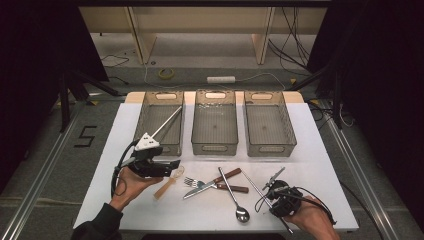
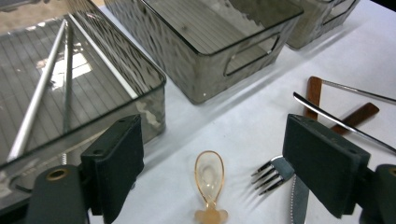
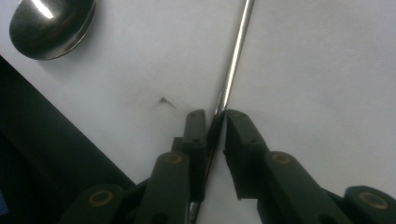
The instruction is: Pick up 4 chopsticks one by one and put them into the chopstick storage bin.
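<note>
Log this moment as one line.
left tongs open over amber spoon | right tongs shut on chopstick | left bin: chopsticks

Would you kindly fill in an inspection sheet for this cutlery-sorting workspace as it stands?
Surface: white table top, flat and dry.
Job's things: three clear bins; left bin holds a metal chopstick, middle bin and right bin hold nothing seen. Second chopstick lies on the table.
Clutter: amber plastic spoon, fork, knife, steel spoon, wooden-handled pieces crossed mid-table.
Grippers: left tongs open above the amber spoon; right tongs shut on the second chopstick.
Cables: one trails from each gripper; more on the floor behind.
Surroundings: power strip on the floor, dark curtains at the sides.
</note>
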`<state>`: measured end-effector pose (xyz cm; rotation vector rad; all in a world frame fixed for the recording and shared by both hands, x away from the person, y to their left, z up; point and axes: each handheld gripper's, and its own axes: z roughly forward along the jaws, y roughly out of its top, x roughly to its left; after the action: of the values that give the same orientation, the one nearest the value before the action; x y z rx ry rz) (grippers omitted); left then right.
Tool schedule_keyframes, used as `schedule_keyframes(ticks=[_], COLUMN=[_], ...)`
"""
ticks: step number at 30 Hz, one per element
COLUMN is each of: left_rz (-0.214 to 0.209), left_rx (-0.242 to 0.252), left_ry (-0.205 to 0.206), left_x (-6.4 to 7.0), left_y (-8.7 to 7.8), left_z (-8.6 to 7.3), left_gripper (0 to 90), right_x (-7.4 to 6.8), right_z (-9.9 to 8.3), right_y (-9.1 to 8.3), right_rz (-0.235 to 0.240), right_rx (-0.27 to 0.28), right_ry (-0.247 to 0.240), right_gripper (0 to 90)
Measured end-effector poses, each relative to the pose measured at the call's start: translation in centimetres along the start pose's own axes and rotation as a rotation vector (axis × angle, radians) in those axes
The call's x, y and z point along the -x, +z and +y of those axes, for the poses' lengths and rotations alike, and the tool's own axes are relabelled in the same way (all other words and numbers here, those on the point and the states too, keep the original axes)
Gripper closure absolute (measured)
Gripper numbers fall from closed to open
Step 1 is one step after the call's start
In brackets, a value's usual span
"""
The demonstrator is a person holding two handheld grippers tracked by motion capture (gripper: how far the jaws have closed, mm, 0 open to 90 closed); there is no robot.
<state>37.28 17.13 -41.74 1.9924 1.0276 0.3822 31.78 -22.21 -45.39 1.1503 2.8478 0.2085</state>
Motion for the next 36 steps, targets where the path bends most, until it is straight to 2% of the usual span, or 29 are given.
schedule_keyframes(ticks=[8, 13, 17, 23, 33, 36], left_rz=[0.0, -0.011, -0.018, -0.021, -0.04, -0.058], left_rx=[-0.01, -0.015, -0.013, -0.012, 0.003, 0.007], left_ry=[0.048, 0.058, 0.067, 0.072, 0.076, 0.094], left_x=[1.2, 1.5, 1.8, 1.9, 2.4, 2.9], left_y=[0.1, 0.1, 0.1, 0.1, -0.1, -0.2], left_z=[-0.8, -0.9, -0.9, -0.9, -0.6, -0.4], left_gripper=[20.0, 20.0, 20.0, 20.0, 20.0, 19.9], right_x=[0.5, 0.6, 0.9, 1.0, 1.6, 1.4], right_z=[0.4, 0.6, 0.5, 0.4, 0.0, 0.3], right_y=[0.1, 0.1, 0.1, -0.1, -1.5, -2.2], right_rz=[0.016, 0.018, 0.041, 0.028, 0.023, 0.016], right_rx=[-0.025, -0.039, -0.034, -0.033, 0.028, 0.055], right_ry=[0.029, 0.048, 0.056, 0.049, 0.027, -0.003], right_gripper=[83.8, 85.5, 85.7, 85.9, 86.0, 86.0])
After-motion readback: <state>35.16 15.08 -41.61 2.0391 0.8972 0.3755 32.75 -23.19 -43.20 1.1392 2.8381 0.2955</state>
